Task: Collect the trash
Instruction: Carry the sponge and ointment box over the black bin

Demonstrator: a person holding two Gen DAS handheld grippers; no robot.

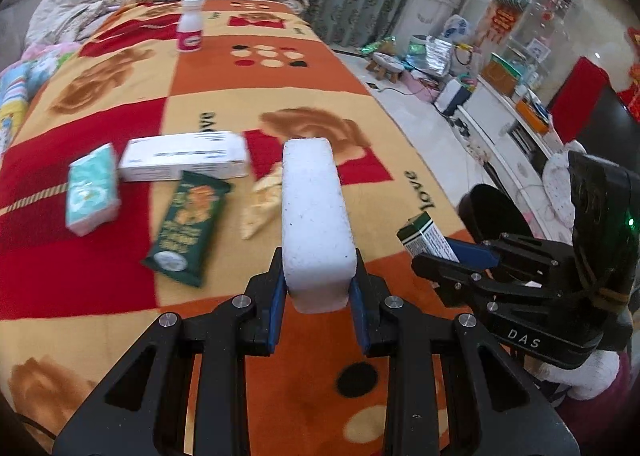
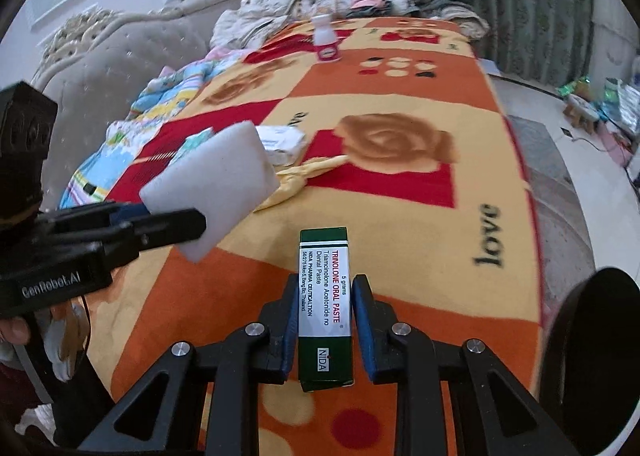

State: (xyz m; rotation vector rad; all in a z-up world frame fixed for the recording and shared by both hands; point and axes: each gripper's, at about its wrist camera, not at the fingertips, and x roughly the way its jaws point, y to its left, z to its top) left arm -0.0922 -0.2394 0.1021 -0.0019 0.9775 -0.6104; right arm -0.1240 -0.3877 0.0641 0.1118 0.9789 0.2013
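My left gripper (image 1: 318, 276) is shut on a white foam block (image 1: 316, 207), which juts forward over the patterned blanket (image 1: 280, 103). To its right, my right gripper (image 1: 452, 256) is shut on a small green and white paste box (image 1: 426, 236). In the right wrist view the box (image 2: 325, 284) stands between the blue pads of that gripper (image 2: 326, 296), with the foam block (image 2: 216, 183) and left gripper (image 2: 176, 223) at the left. On the blanket lie a green snack wrapper (image 1: 186, 228), a crumpled yellow wrapper (image 1: 264, 199), a white carton (image 1: 184, 155) and a tissue pack (image 1: 93, 189).
A white bottle with a pink label (image 1: 191, 25) stands upright at the far end of the blanket. A dark round object (image 1: 496, 215) sits off the blanket's right edge, beside the right gripper. Pillows and bedding lie at the back and left; the floor at right is cluttered.
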